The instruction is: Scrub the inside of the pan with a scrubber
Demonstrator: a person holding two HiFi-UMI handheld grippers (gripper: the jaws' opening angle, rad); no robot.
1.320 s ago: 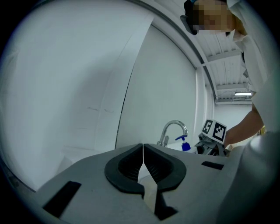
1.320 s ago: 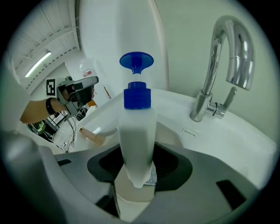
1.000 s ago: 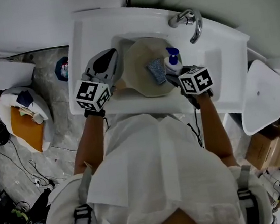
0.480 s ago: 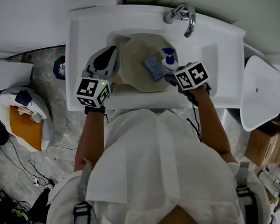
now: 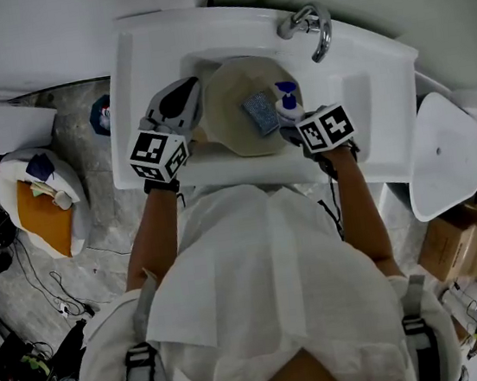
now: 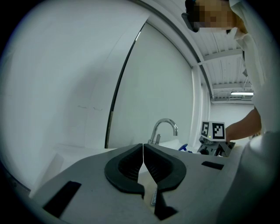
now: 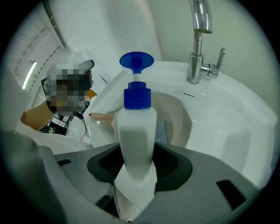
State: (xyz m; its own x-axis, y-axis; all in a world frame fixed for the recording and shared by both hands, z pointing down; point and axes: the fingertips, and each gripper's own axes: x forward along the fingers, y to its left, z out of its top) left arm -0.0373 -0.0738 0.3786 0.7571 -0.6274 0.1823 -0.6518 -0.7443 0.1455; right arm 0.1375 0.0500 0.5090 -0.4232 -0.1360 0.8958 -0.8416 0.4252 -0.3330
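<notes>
Jaws of the right hand-held gripper [image 7: 139,164] stand wide and press on the lower body of a white soap bottle [image 7: 135,131] with a blue pump, held upright over the near right edge of the pan [image 5: 233,116]. Just beside the bottle, toward the left, the blue-grey scrubber [image 5: 260,113] lies flat on the pan's floor, right of its middle, which leaves a broad bare stretch of floor between it and the left rim. The left hand-held gripper [image 6: 143,164] has its jaws pressed together and sits at that left rim, above the sink's [image 5: 361,64] left wall. The pan fills most of the basin. The faucet [image 5: 315,27] stands at the back edge, its spout curving toward the basin.
</notes>
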